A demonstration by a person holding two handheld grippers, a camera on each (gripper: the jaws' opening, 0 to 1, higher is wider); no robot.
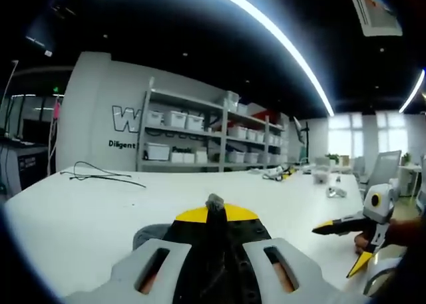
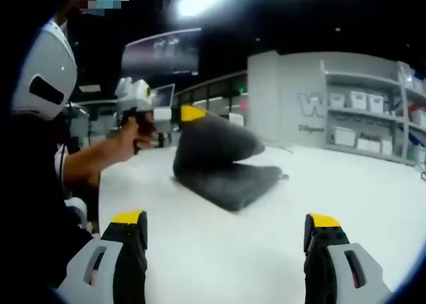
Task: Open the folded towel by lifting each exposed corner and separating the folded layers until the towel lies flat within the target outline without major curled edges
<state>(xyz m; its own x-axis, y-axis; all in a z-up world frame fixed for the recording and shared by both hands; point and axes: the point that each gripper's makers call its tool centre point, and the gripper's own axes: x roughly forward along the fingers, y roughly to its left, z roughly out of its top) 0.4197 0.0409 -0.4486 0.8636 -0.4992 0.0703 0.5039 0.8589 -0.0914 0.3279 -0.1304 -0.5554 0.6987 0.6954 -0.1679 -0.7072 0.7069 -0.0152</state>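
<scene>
The dark grey towel (image 2: 223, 164) sat on the white table (image 2: 346, 184), mid-table in the right gripper view, partly opened: lower layer flat on the surface, upper layer pulled up and arched over it. The left gripper (image 2: 188, 114) pinched that raised layer at its top corner, yellow jaw tips closed on the cloth, a person's hand (image 2: 136, 136) around the grip. In the left gripper view the same jaws (image 1: 214, 214) met together with a bit of grey towel (image 1: 148, 235) showing just beside them at the lower left.

The right gripper (image 2: 226, 234) hung near the towel's front edge, not touching it, jaws spread wide with bare table between them. It also showed at the right of the left gripper view (image 1: 346, 244), held by a hand near the table's edge.

Plenty of free table lay around the towel on the right and front sides. A thin black cable (image 1: 100, 173) lay well apart on the far left of the table, small items (image 1: 283, 174) near the far edge. Shelving with white bins (image 1: 200, 141) stood behind the table.
</scene>
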